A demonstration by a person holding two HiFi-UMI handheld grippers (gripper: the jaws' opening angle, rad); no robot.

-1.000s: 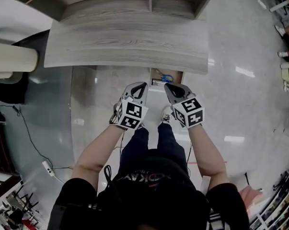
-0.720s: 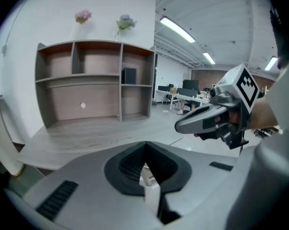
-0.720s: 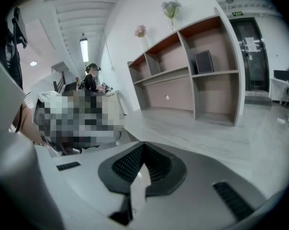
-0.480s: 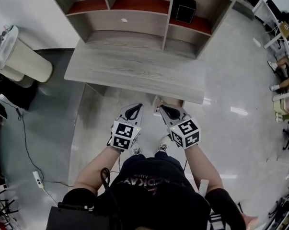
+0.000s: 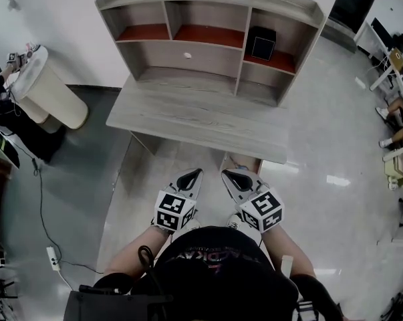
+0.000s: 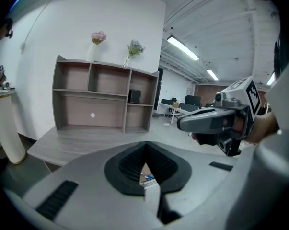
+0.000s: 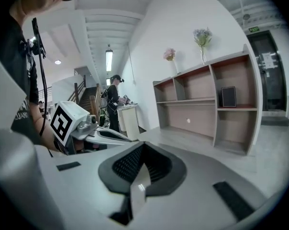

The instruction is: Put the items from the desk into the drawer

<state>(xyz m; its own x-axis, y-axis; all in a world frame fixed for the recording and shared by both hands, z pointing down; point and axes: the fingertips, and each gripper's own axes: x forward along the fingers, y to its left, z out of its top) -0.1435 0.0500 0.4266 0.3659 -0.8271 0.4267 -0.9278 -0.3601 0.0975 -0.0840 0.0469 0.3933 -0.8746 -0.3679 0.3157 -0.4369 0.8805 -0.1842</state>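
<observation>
Grey wood desk (image 5: 194,120), black box (image 5: 260,43) in hutch (image 5: 154,57), white bin (image 5: 51,93) left

Open floor (image 5: 321,146) in front of desk top (image 5: 194,116), which is bare; hutch (image 5: 208,52) closes its rear. Open drawer (image 5: 244,160) juts under the right front edge. White bin (image 5: 51,95) stands left, apart from desk

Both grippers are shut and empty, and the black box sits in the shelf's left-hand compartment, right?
Not quite: the head view shows the black box in the right-hand compartment of the shelf. The left gripper and right gripper are indeed shut and empty.
</observation>
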